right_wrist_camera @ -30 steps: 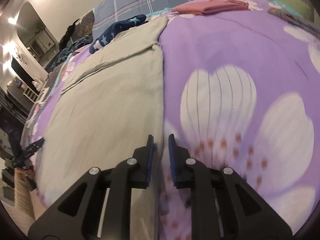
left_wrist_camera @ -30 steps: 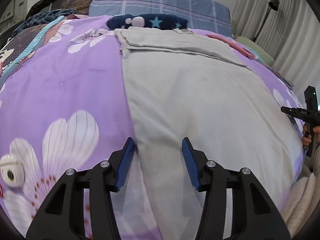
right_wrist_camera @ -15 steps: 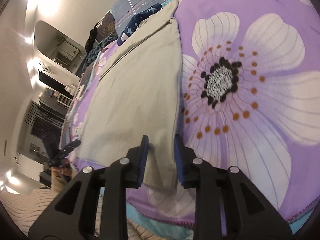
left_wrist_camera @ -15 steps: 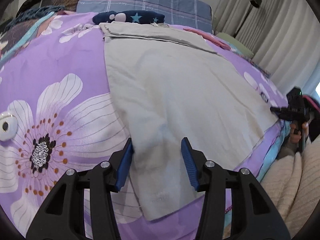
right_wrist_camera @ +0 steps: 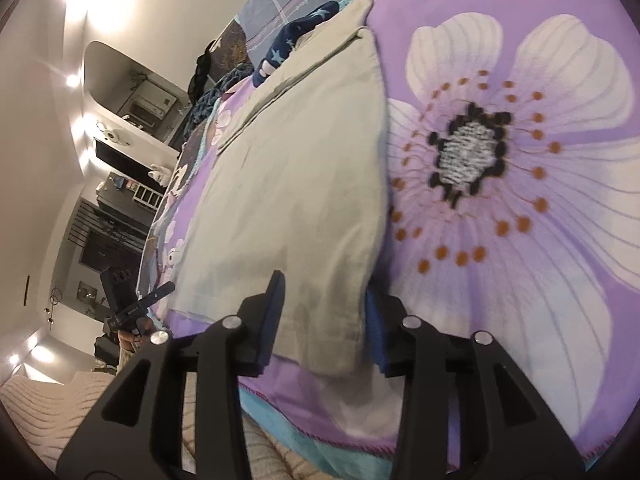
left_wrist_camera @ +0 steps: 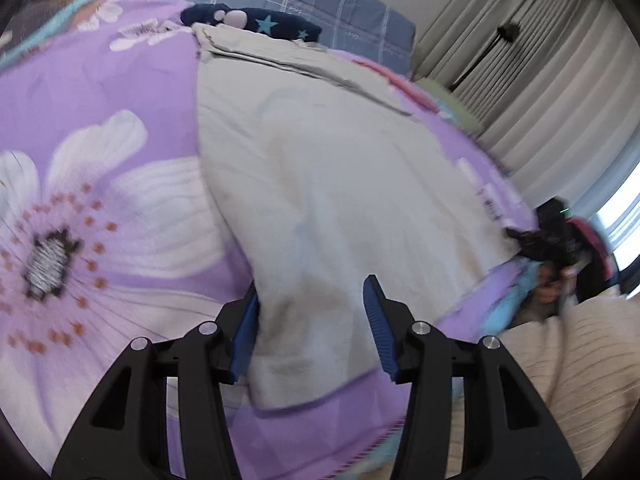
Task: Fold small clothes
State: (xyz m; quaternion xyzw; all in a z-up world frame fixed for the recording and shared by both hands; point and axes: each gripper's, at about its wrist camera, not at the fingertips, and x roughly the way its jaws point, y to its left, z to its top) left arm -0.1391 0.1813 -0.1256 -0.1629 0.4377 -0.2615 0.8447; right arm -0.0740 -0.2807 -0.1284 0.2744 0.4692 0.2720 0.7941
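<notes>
Beige garment point(left_wrist_camera: 340, 184) spread flat on purple floral bedspread point(left_wrist_camera: 100, 200), near hem toward 6 o'clock at bed edge. Left tool point(left_wrist_camera: 310, 320) spread wide, straddling the near left corner; nothing gripped. Right tool point(right_wrist_camera: 324, 312) likewise wide over the near right corner point(right_wrist_camera: 336, 344), empty. Risks if closing from here: pinching bedspread together with the hem, since both layers lie touching; uneven corner grip, producing a skewed fold; thin cloth slipping from pads point(left_wrist_camera: 376, 320).
</notes>
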